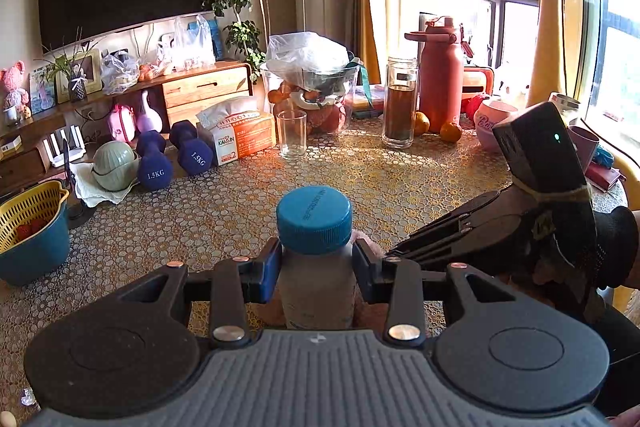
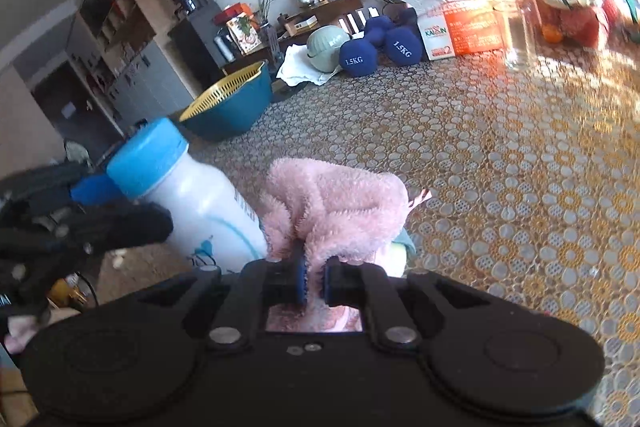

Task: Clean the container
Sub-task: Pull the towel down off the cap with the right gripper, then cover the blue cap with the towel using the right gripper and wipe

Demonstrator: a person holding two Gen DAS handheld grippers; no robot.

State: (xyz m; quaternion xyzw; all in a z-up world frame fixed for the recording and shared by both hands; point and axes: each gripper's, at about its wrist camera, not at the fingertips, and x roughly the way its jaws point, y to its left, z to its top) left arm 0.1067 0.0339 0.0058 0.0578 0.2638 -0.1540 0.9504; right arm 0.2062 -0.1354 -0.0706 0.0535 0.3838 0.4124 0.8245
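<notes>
A white plastic bottle (image 1: 316, 291) with a blue screw cap (image 1: 315, 219) stands between my left gripper's (image 1: 316, 267) blue-padded fingers, which are shut on its neck just under the cap. In the right wrist view the same bottle (image 2: 204, 211) leans at the left, its cap (image 2: 146, 157) up. My right gripper (image 2: 315, 281) is shut on a fluffy pink cloth (image 2: 340, 203) that presses against the bottle's side. The right gripper's body (image 1: 500, 231) and a gloved hand show at the right of the left wrist view.
A lace-patterned tablecloth (image 1: 240, 203) covers the table. On it stand an empty glass (image 1: 292, 133), a tall jar of dark liquid (image 1: 399, 103), a red flask (image 1: 440, 75), oranges, blue dumbbells (image 1: 192, 153), a tissue box, and a teal bowl with yellow strainer (image 1: 32, 231) at the left.
</notes>
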